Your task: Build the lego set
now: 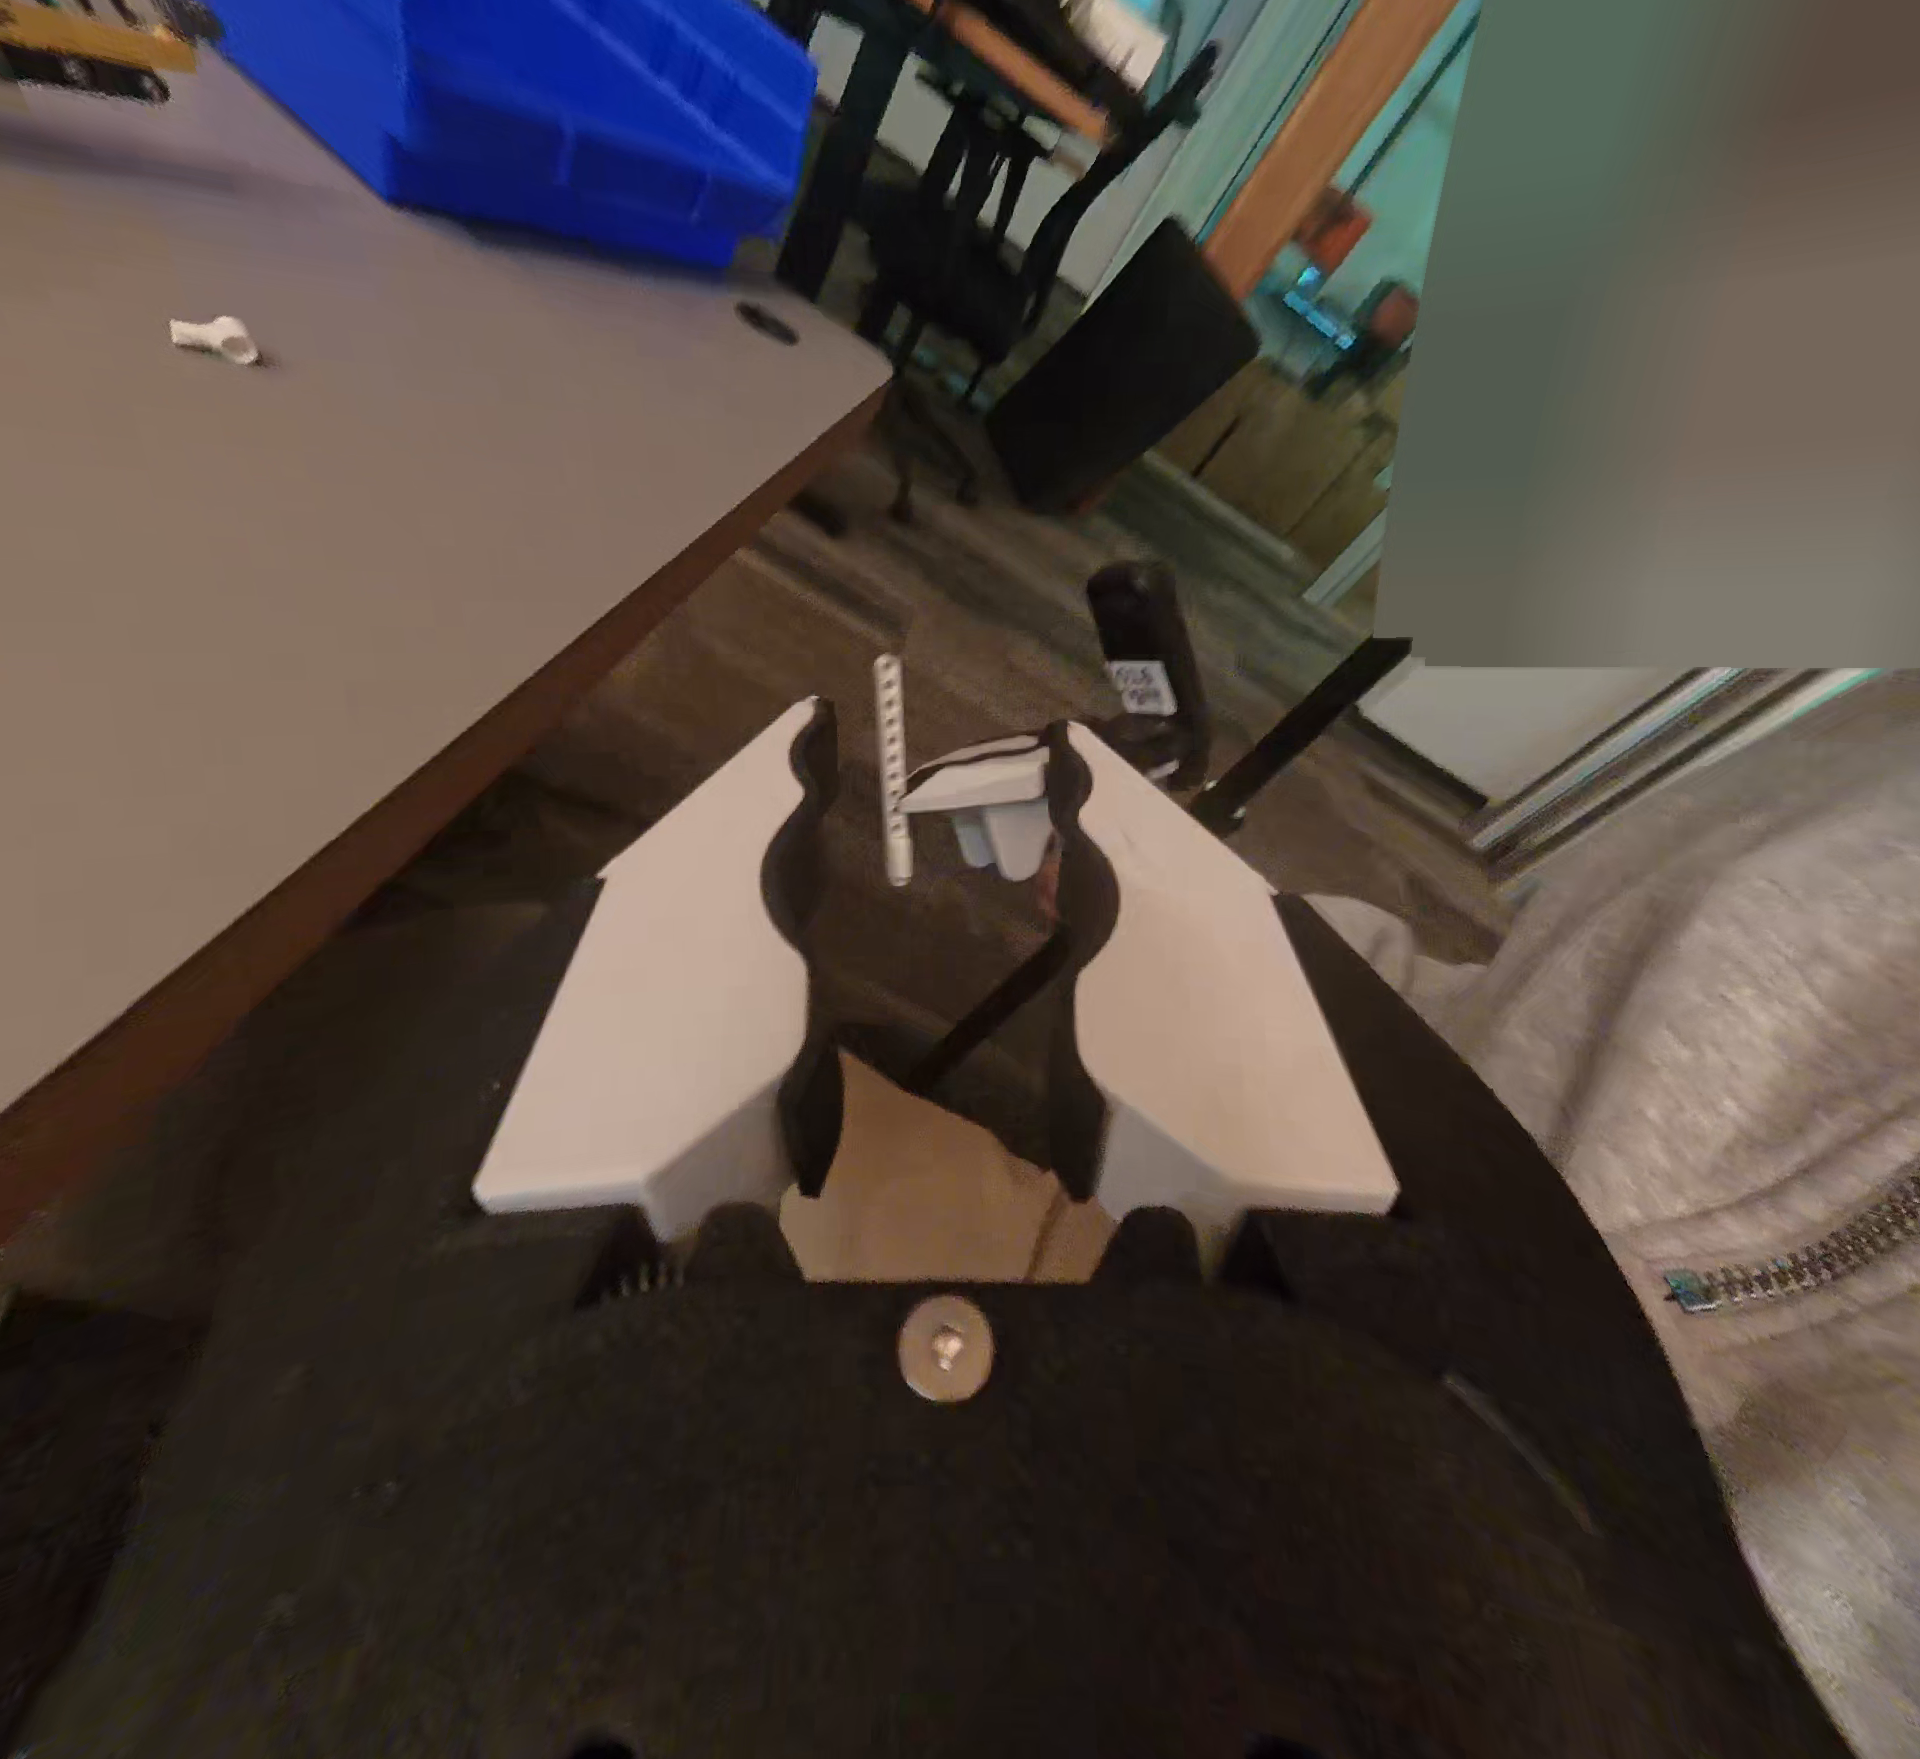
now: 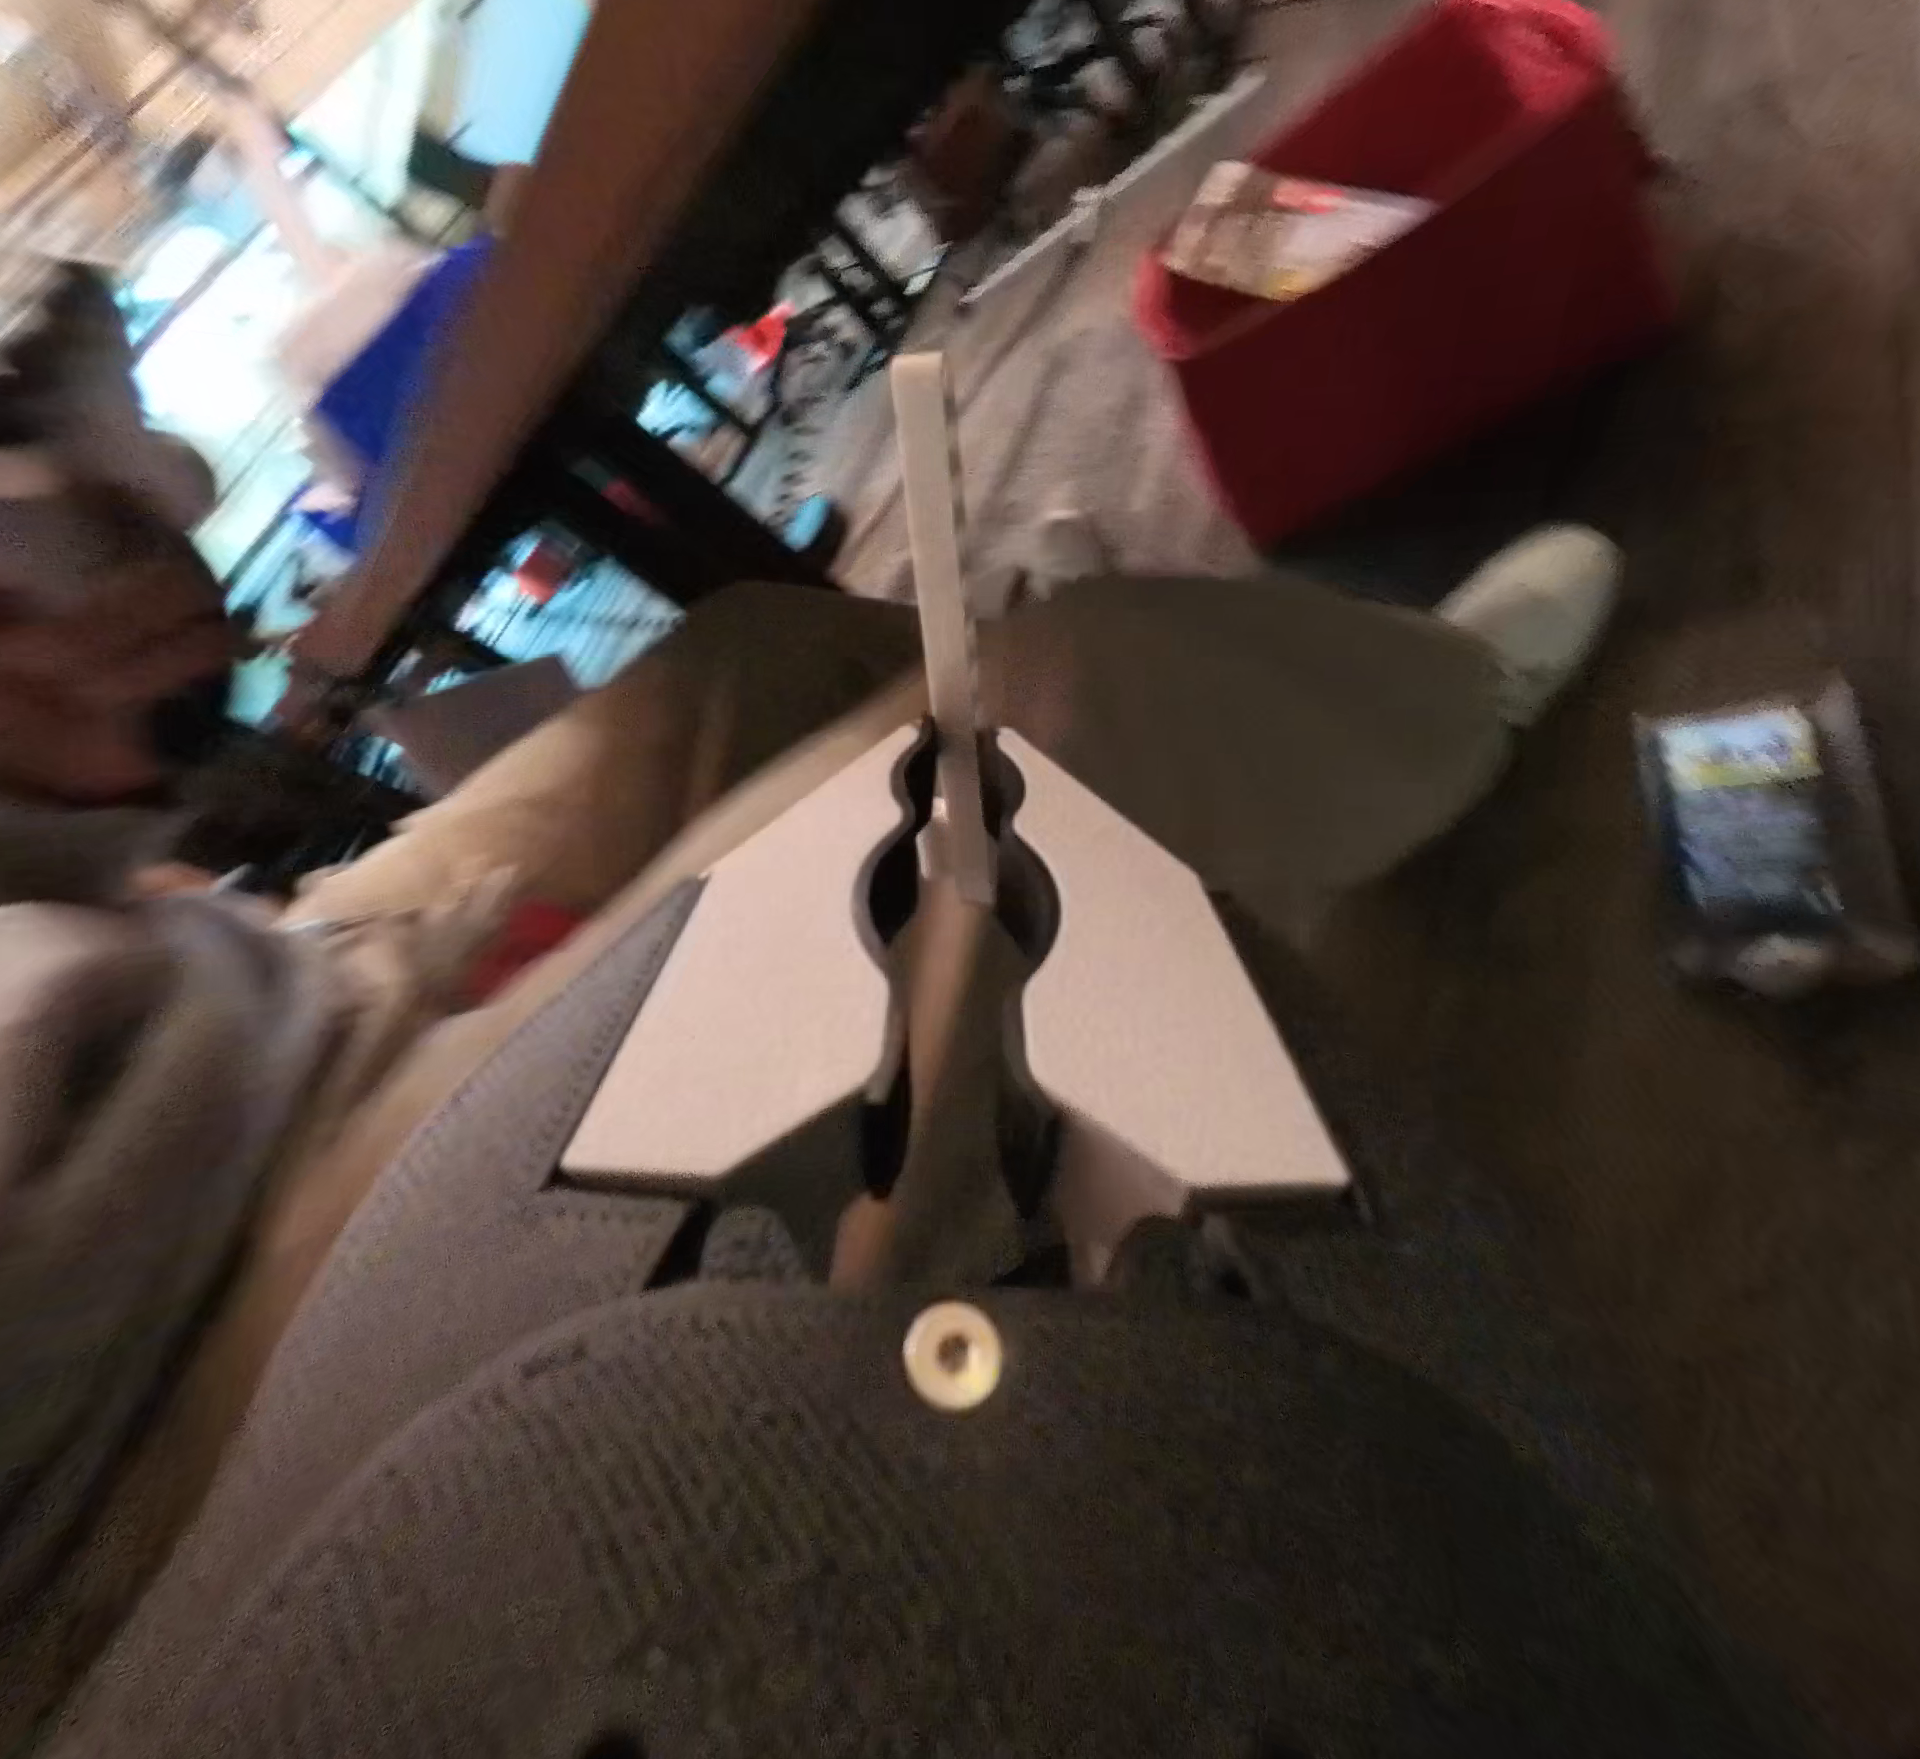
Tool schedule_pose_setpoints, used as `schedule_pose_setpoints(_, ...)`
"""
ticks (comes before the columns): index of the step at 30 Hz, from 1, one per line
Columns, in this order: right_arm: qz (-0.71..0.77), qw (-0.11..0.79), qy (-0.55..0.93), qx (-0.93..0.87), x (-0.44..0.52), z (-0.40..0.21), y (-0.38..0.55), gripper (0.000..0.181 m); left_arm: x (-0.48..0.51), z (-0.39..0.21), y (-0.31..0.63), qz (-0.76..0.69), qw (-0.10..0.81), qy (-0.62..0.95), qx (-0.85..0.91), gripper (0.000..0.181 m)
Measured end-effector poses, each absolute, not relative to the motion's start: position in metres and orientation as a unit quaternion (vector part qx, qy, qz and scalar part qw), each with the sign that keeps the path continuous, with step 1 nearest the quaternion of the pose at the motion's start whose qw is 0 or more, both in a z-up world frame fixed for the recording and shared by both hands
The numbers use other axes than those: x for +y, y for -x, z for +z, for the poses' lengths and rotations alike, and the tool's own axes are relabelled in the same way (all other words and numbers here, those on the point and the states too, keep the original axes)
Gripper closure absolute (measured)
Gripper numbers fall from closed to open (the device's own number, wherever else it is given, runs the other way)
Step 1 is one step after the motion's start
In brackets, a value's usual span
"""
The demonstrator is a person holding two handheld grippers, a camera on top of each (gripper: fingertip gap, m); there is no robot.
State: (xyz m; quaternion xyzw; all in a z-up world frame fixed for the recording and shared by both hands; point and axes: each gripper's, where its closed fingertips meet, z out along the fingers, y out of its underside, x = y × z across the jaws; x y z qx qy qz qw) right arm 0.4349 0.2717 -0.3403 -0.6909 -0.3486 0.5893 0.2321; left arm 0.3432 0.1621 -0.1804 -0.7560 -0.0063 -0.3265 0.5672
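In the left wrist view my left gripper (image 1: 943,735) is open and empty, held off the table edge above the carpet. Between its fingertips, farther off, a thin white Lego beam with a row of holes (image 1: 891,774) stands upright, held by the other gripper's white fingers (image 1: 982,787). In the blurred right wrist view my right gripper (image 2: 958,745) is shut on that long white beam (image 2: 937,556), which sticks out forward past the fingertips. A small white Lego connector (image 1: 215,338) lies on the grey table (image 1: 364,546).
Blue bins (image 1: 582,57) stand at the table's far side. A person's grey zip sweater (image 1: 1714,1065) is at the right. On the carpet lie a red bin (image 2: 1455,275), a dark packet (image 2: 1756,826) and a white shoe (image 2: 1538,608) beyond a beige trouser leg (image 2: 1247,701).
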Motion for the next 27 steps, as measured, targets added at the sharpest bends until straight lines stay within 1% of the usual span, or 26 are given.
schedule_pose_setpoints(2,0.612,0.211,0.647,-0.403,0.232,-0.273,-0.425,0.174,0.148,-0.166,-0.342,-0.346,0.586,0.733,-0.001,0.139)
schedule_pose_setpoints(4,0.64,0.168,0.608,-0.439,0.186,-0.226,-0.409,0.174,0.133,-0.151,-0.34,-0.367,0.6,0.711,0.013,0.135)
schedule_pose_setpoints(6,0.672,0.12,0.573,-0.454,0.14,-0.2,-0.385,0.174,0.113,-0.14,-0.34,-0.396,0.602,0.692,0.035,0.134)
schedule_pose_setpoints(8,0.71,0.102,0.533,-0.449,0.101,-0.185,-0.356,0.174,0.089,-0.138,-0.34,-0.439,0.576,0.687,0.057,0.134)
schedule_pose_setpoints(9,0.725,0.106,0.523,-0.435,0.089,-0.182,-0.34,0.174,0.077,-0.142,-0.335,-0.447,0.567,0.69,0.056,0.134)
schedule_pose_setpoints(11,0.748,0.124,0.528,-0.382,0.082,-0.179,-0.309,0.175,0.056,-0.149,-0.313,-0.422,0.584,0.692,0.034,0.135)
schedule_pose_setpoints(15,0.774,0.146,0.542,-0.294,0.101,-0.165,-0.269,0.175,0.02,-0.177,-0.266,-0.368,0.607,0.704,-0.028,0.135)
schedule_pose_setpoints(18,0.692,0.164,0.615,-0.341,0.116,-0.188,-0.235,0.175,0.01,-0.183,-0.241,-0.36,0.62,0.695,-0.057,0.134)
schedule_pose_setpoints(22,0.645,0.181,0.61,-0.424,0.129,-0.175,-0.191,0.175,0.014,-0.179,-0.21,-0.345,0.647,0.676,-0.077,0.134)
schedule_pose_setpoints(23,0.617,0.177,0.623,-0.446,0.137,-0.181,-0.18,0.175,0.016,-0.18,-0.203,-0.337,0.651,0.676,-0.08,0.135)
schedule_pose_setpoints(24,0.59,0.159,0.641,-0.465,0.144,-0.189,-0.169,0.174,0.02,-0.18,-0.195,-0.321,0.654,0.681,-0.078,0.135)
schedule_pose_setpoints(25,0.574,0.12,0.654,-0.478,0.148,-0.197,-0.16,0.174,0.025,-0.18,-0.188,-0.305,0.655,0.688,-0.068,0.135)
schedule_pose_setpoints(27,0.552,0.01,0.673,-0.492,0.148,-0.213,-0.149,0.174,0.036,-0.176,-0.175,-0.289,0.656,0.696,-0.049,0.135)
